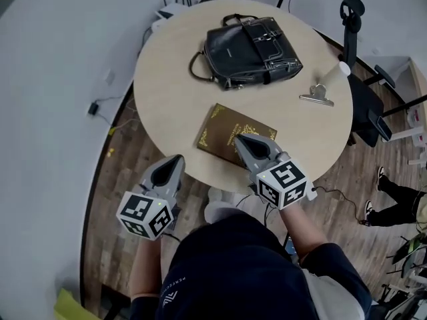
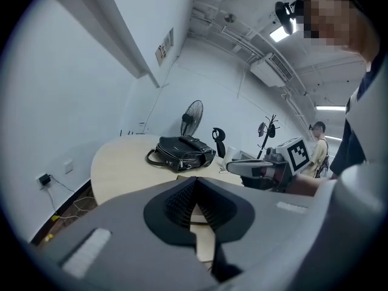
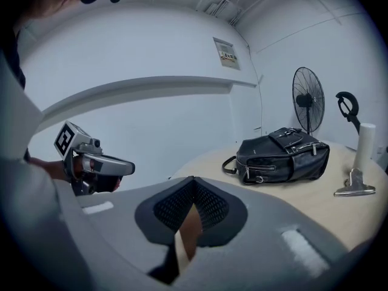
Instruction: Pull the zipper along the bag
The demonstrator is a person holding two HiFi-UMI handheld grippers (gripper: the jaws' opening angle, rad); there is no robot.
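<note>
Head view: round desk (image 1: 167, 79) — bag (image 1: 250, 51) on the far half, bare top around it, well apart from both grippers. Book (image 1: 227, 133) at the near edge, clip (image 1: 317, 96) to its right. Left gripper (image 1: 176, 161) off the near-left rim over the floor; right gripper (image 1: 239, 139) over the book. Both point toward the bag, tilted slightly down.
Left gripper view: jaws together, empty; fan (image 2: 191, 115) behind the bag.
Right gripper view: jaws closed, nothing between — zipper (image 3: 260, 167) shows on the bag's near side.
</note>
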